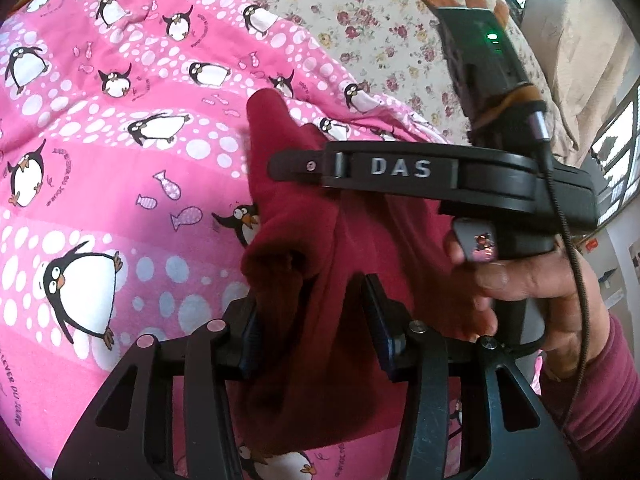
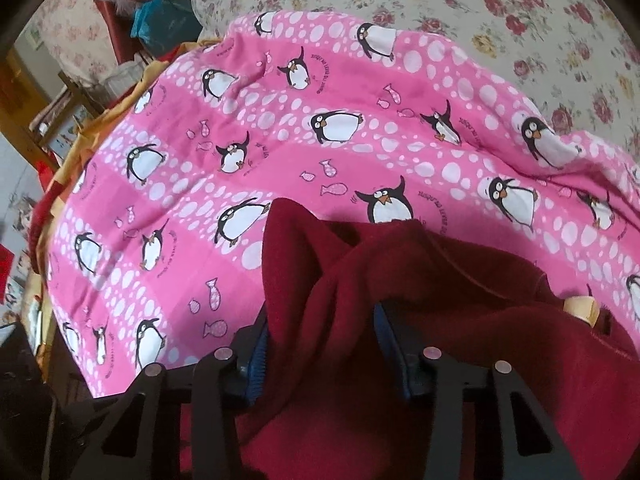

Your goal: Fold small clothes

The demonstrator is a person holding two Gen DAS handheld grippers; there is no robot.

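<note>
A small dark red fleece garment (image 1: 320,264) hangs bunched above a pink penguin-print blanket (image 1: 120,160). My left gripper (image 1: 316,320) has the cloth between its two fingers, which stand fairly wide apart around the bunched fabric. My right gripper (image 1: 304,166) crosses the left wrist view from the right, marked "DAS", its tip on the garment's upper edge. In the right wrist view the garment (image 2: 400,280) fills the gap between the right gripper's (image 2: 320,340) fingers and drapes to the right. A yellow tag (image 2: 580,306) shows on it.
The pink blanket (image 2: 280,140) lies on a floral bedsheet (image 2: 500,12). A hand (image 1: 532,292) in a red sleeve holds the right gripper. Clutter, bags and furniture stand beyond the bed's left edge (image 2: 120,20). A window is at far right (image 1: 616,160).
</note>
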